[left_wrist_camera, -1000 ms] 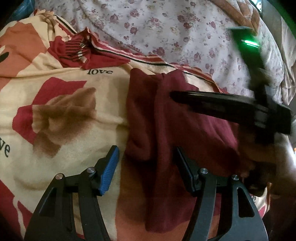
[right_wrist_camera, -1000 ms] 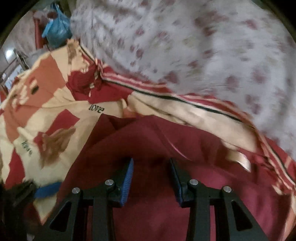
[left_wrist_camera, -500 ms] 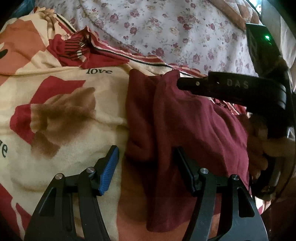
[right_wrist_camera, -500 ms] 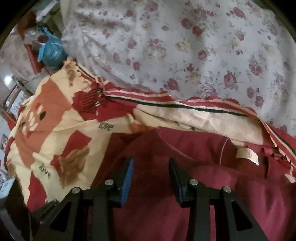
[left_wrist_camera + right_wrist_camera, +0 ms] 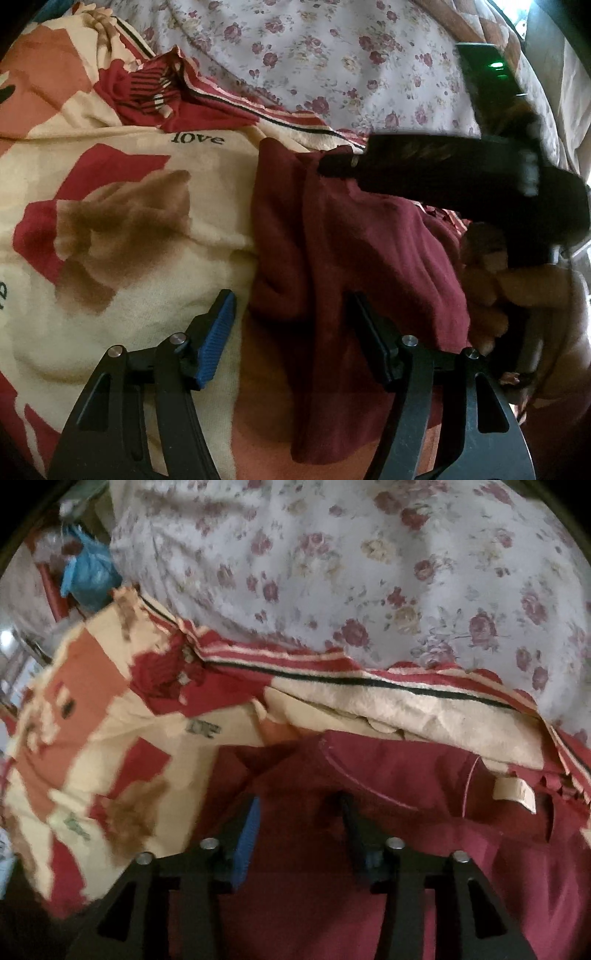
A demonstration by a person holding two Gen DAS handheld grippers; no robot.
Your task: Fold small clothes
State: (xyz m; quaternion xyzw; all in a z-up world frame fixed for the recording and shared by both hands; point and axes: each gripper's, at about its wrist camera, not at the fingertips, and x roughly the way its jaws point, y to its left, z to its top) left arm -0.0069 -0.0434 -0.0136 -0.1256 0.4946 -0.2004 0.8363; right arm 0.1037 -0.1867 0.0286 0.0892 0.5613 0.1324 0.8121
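Blanket (image 5: 122,221) in cream, red and orange blocks, printed with the word "love", fills the left half of the left wrist view, from nine o'clock up to eleven. At six o'clock in that view the left gripper (image 5: 291,317) points down at the bedding with its jaws apart and widening; its blue pad (image 5: 216,334) hangs over bare blanket at seven o'clock, and the other finger lies over a maroon garment (image 5: 351,251), whose folded left edge falls in the gap with neither pad pressing on it. The garment runs from the centre of the view down to five o'clock, lying on the blanket. At three o'clock a hand (image 5: 517,291) holds the handle of the right gripper (image 5: 332,166), whose dark fingers reach leftward over the garment's upper edge at one o'clock. A floral sheet (image 5: 332,55) covers the top of the view at twelve o'clock. In the blurred right wrist view the blanket sits at nine o'clock with a blue bag (image 5: 88,576) beyond it at ten o'clock, the floral sheet spans twelve to two, and the maroon garment fills five to six, a pale label (image 5: 515,794) on it at three o'clock. The right gripper's jaws are opening just above the cloth, gripping nothing.
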